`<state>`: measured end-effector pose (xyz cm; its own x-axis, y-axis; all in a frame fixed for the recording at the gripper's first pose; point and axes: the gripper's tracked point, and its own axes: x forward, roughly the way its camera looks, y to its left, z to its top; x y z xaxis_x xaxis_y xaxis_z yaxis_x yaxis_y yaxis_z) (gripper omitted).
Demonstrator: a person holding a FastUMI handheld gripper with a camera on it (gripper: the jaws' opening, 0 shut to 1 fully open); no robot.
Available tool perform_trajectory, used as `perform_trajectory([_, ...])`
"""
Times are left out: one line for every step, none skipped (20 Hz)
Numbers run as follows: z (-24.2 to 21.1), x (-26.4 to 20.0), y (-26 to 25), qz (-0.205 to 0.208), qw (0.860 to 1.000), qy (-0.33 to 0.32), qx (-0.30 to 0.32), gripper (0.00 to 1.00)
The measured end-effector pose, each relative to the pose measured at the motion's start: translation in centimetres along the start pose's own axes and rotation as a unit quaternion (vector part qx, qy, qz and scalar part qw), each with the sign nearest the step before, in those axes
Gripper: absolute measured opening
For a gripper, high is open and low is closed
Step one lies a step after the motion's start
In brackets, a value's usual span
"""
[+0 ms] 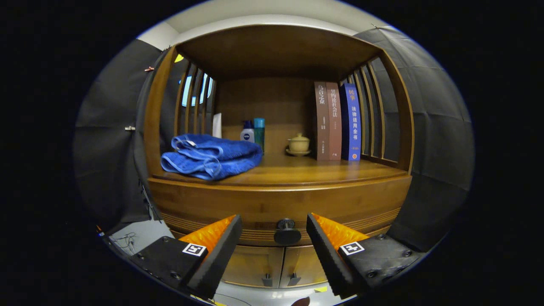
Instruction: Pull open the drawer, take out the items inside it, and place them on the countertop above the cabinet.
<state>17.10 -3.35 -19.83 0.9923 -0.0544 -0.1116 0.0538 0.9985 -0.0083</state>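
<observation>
A wooden cabinet faces me, its drawer front (272, 204) shut below the countertop (306, 172). The drawer's dark round knob (287, 231) sits in the gap between my fingertips, a little beyond them. My gripper (274, 227) is open, one finger on each side of the knob, neither touching it. What lies inside the drawer is hidden.
On the countertop lie a folded blue towel (210, 155) at the left, bottles (253, 131) and a small lidded cup (298, 143) at the back, and three upright books (338, 121) at the right. Slatted side walls enclose the shelf. Two small doors (278, 265) sit below the drawer.
</observation>
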Motion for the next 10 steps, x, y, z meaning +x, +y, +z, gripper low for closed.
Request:
perform_trajectory([-1.1, 0.5, 0.1, 0.004, 1.0, 0.011, -0.004, 0.98])
perform_trajectory([-1.8, 1.4, -0.2, -0.003, 1.0, 0.015, -0.009, 0.98])
perform_trajectory([-2.0, 1.8, -0.6, -0.006, 1.0, 0.017, -0.013, 0.91])
perform_trajectory([-2.5, 2.4, -0.9, -0.011, 1.0, 0.018, -0.015, 0.83])
perform_trajectory([-2.8, 2.7, -1.4, -0.019, 0.999, 0.021, -0.015, 0.76])
perform_trajectory([-3.0, 3.0, -1.9, -0.028, 0.999, 0.023, -0.014, 0.68])
perform_trajectory([-3.4, 3.3, -2.0, -0.028, 0.999, 0.03, -0.01, 0.6])
perform_trajectory([-3.1, 3.0, -2.0, -0.026, 0.999, 0.028, -0.001, 0.53])
perform_trajectory([-3.1, 3.2, -2.0, -0.02, 0.999, 0.025, 0.004, 0.51])
perform_trajectory([-3.0, 3.1, -1.9, -0.015, 0.999, 0.024, 0.015, 0.51])
